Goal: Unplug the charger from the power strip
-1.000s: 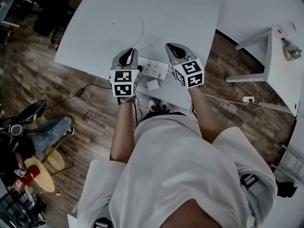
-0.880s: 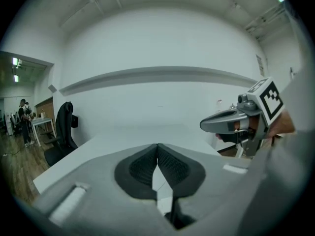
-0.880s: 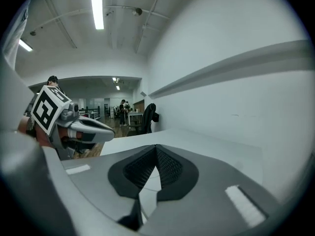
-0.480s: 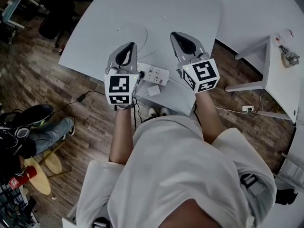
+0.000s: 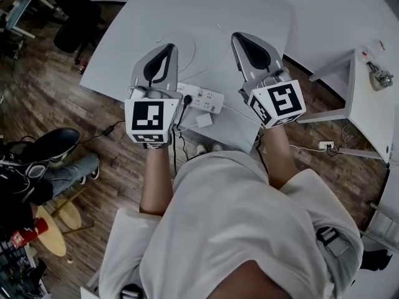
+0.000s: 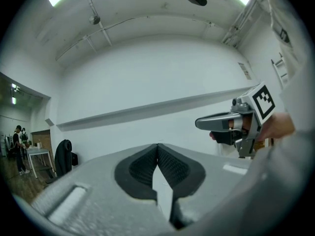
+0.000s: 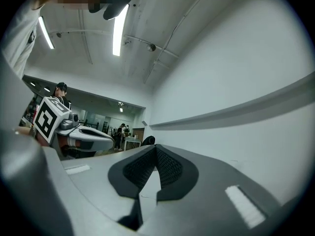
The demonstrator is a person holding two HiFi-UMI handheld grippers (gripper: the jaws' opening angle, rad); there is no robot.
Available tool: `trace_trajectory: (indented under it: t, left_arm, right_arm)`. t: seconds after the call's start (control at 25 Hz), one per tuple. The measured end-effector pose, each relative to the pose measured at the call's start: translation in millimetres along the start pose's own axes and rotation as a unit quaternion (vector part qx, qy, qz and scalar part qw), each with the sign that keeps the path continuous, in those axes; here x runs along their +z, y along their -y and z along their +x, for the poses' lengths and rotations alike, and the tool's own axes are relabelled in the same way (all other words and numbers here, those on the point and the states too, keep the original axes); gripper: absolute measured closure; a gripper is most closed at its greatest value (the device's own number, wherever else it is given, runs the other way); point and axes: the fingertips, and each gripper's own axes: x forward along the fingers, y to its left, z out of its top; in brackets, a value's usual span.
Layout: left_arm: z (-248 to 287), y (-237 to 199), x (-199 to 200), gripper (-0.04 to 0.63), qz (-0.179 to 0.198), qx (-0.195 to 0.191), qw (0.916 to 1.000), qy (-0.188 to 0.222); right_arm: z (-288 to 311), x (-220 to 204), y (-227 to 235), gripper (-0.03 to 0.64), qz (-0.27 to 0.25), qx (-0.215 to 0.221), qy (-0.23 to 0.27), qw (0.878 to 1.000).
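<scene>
In the head view a white power strip (image 5: pixel 201 97) lies near the front edge of the white table (image 5: pixel 249 129), with a black plug (image 5: pixel 186 98) at its left end. A small white charger block (image 5: pixel 202 120) rests on the table just in front of the strip, apart from it, and a thin white cable (image 5: pixel 190 42) loops further back. My left gripper (image 5: pixel 167 47) hovers high over the strip's left end, shut and empty, pads meeting (image 6: pixel 157 145). My right gripper (image 5: pixel 239 37) hovers to the right of the strip, also shut on nothing (image 7: pixel 155 146). Both point level at a white wall.
A second white table (image 5: pixel 368 104) stands at the right with a small object (image 5: pixel 380 76) on it. A floor socket (image 5: pixel 325 146) and cords lie on the wood floor. A seated person's shoe (image 5: pixel 53 145) is at the left, and a dark chair (image 5: pixel 75 23) at the back left.
Both grippers have risen from the table toward the camera and look larger. The strip and the charger block lie as before.
</scene>
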Motion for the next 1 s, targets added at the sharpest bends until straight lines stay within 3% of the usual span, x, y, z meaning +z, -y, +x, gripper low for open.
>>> trace_trajectory:
  t: [1.0]
  left_arm:
    - [-20.1, -3.0, 18.0, 0.591, -0.012, 0.024, 0.9995, 0.017]
  right_arm:
    - [-14.2, 12.8, -13.7, 0.615, 0.003, 0.006, 0.007, 1.0]
